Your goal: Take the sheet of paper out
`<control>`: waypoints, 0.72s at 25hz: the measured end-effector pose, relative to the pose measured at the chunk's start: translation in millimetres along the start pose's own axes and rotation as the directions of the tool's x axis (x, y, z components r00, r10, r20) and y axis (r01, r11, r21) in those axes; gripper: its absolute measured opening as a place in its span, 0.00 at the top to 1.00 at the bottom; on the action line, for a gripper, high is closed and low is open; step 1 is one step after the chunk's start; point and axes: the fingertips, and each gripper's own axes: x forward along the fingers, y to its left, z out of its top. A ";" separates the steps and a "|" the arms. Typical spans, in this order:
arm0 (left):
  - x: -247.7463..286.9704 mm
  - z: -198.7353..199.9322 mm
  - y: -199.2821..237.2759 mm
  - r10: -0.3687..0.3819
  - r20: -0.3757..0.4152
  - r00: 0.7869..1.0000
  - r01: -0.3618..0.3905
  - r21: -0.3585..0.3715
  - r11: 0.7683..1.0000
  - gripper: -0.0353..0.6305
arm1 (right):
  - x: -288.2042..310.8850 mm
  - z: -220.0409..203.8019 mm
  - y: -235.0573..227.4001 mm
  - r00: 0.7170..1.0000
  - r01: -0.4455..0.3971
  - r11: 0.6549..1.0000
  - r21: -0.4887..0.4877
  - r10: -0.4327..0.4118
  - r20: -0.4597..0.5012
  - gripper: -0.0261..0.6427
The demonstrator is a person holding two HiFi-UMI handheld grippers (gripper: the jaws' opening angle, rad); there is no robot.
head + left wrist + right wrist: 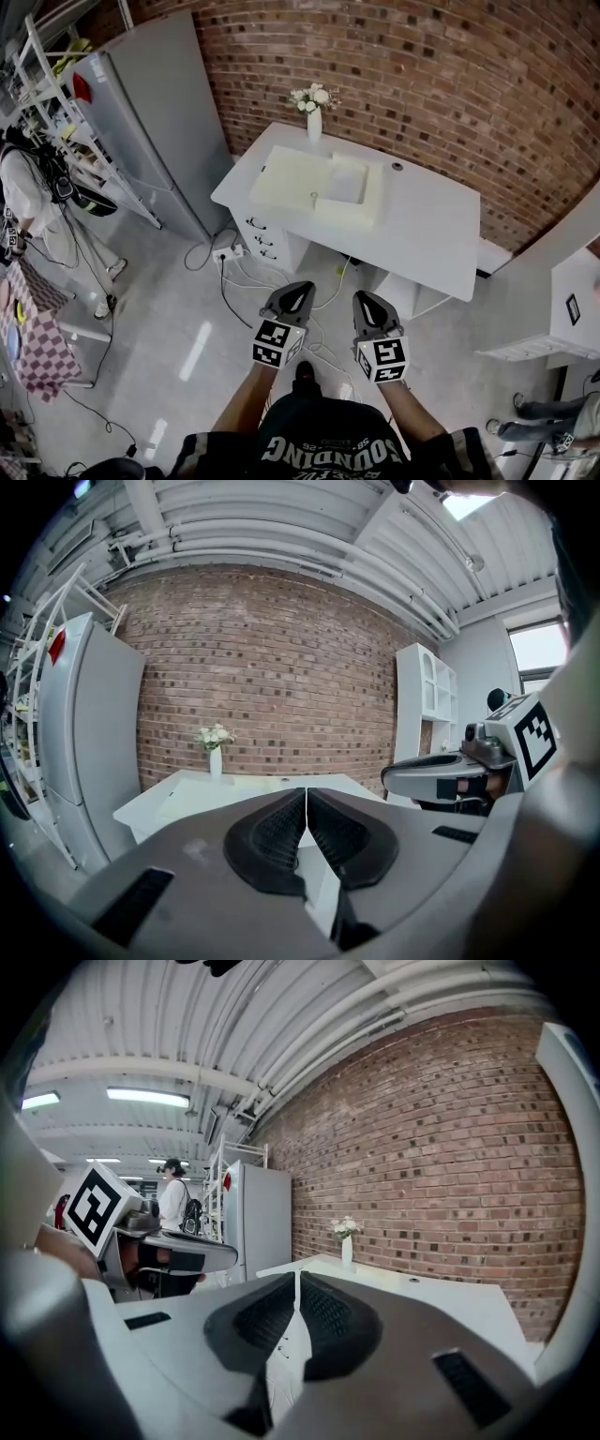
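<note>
My left gripper and right gripper hang over the grey floor, well short of the white desk, each with jaws pressed together on nothing. On the desk a cream tray holds the sheet of paper; a vase of flowers stands at the desk's back edge by the brick wall

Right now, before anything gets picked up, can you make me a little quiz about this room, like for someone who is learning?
1. True or false: the vase of flowers stands on the white desk.
2. Pick one. The jaws of the left gripper are: A, wide apart; B, shut with nothing between them; C, shut on a sheet of paper.
3. Fill the gap: the wall behind the desk is made of ____.

Key: 1 true; 2 B; 3 brick.
</note>
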 end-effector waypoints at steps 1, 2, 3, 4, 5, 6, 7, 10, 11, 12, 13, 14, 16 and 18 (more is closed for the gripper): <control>2.2 -0.1 6.5 -0.003 -0.001 1.000 0.003 -0.001 1.000 0.92 | 6.5 0.9 1.8 1.000 0.001 1.000 0.000 -0.001 -0.001 0.85; 4.0 -0.6 12.4 -0.007 -0.002 1.000 0.007 -0.002 1.000 0.92 | 12.7 1.3 3.7 1.000 0.002 1.000 -0.001 -0.002 -0.003 0.85; 5.7 -1.1 18.3 -0.011 -0.003 1.000 0.011 -0.002 1.000 0.92 | 18.5 1.4 5.6 1.000 0.004 1.000 0.000 -0.004 -0.005 0.85; 7.3 -1.4 24.2 -0.014 -0.003 1.000 0.014 -0.002 1.000 0.92 | 24.3 1.6 7.2 1.000 0.007 1.000 0.001 -0.007 -0.008 0.85; 9.0 -1.4 30.4 -0.017 -0.003 1.000 0.017 -0.002 1.000 0.92 | 29.9 2.0 8.4 1.000 0.010 1.000 0.001 -0.010 -0.009 0.85; 11.0 -1.5 36.5 -0.018 -0.004 1.000 0.018 -0.001 1.000 0.92 | 35.2 2.6 9.3 1.000 0.014 1.000 0.003 -0.014 -0.009 0.85; 13.0 -1.7 42.7 -0.019 -0.005 1.000 0.019 0.000 1.000 0.92 | 40.0 3.2 10.1 1.000 0.017 1.000 0.005 -0.017 -0.007 0.85; 16.9 -1.6 59.4 -0.019 -0.008 1.000 0.019 0.009 1.000 0.92 | 51.6 3.9 13.8 1.000 0.025 1.000 0.015 -0.025 0.001 0.85; 18.3 -0.6 63.2 -0.021 -0.008 1.000 0.021 0.011 1.000 0.92 | 54.3 4.0 14.5 1.000 0.028 0.999 0.017 -0.029 0.002 0.85; 20.2 0.5 65.7 -0.025 -0.008 1.000 0.025 0.013 1.000 0.92 | 56.2 4.3 14.3 0.999 0.034 0.999 0.018 -0.034 0.003 0.85; 22.7 1.8 67.0 -0.031 -0.008 0.999 0.031 0.015 0.999 0.92 | 57.7 4.6 12.9 0.999 0.041 0.999 0.020 -0.041 0.003 0.85; 25.6 3.0 67.4 -0.038 -0.008 0.999 0.038 0.017 0.999 0.92 | 58.8 5.1 10.8 0.999 0.048 0.999 0.021 -0.048 0.003 0.85; 32.0 4.5 66.7 -0.054 -0.009 0.998 0.054 0.022 0.998 0.92 | 60.4 6.3 5.4 0.998 0.063 0.998 0.024 -0.063 0.005 0.85; 38.4 6.5 66.8 -0.069 -0.010 0.998 0.069 0.028 0.997 0.92 | 63.2 8.2 0.2 0.997 0.076 0.997 0.030 -0.076 0.009 0.85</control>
